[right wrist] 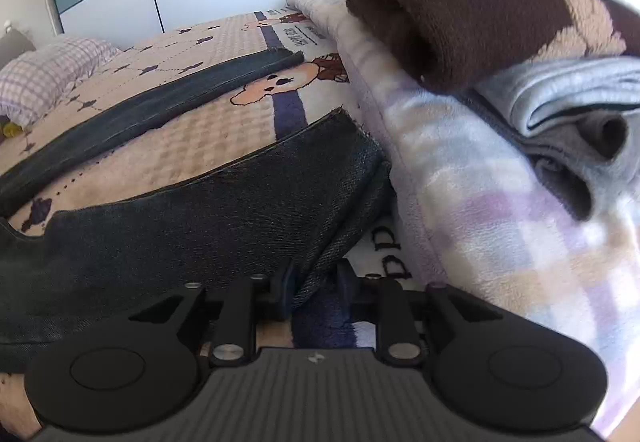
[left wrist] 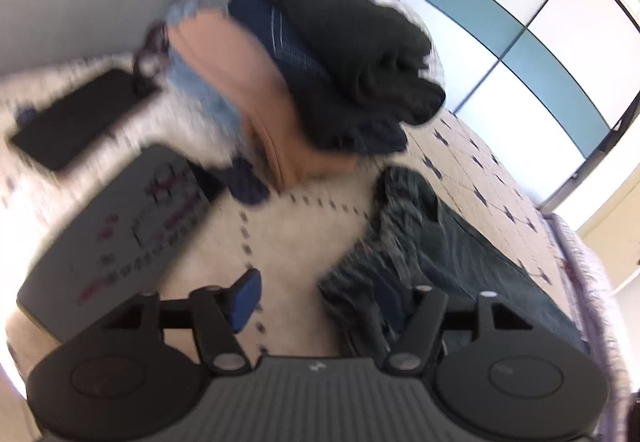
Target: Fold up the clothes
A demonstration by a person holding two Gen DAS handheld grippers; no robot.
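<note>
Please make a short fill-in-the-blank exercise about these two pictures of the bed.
1. The left hand-held gripper has its jaws ____, holding nothing.
2. The right hand-held gripper meets the hem of the dark ____.
3. The phone lying on the bedspread is ____ in colour.
4. The folded towel on the checked blanket is ____.

Missing words: open; jeans; black; brown
</note>
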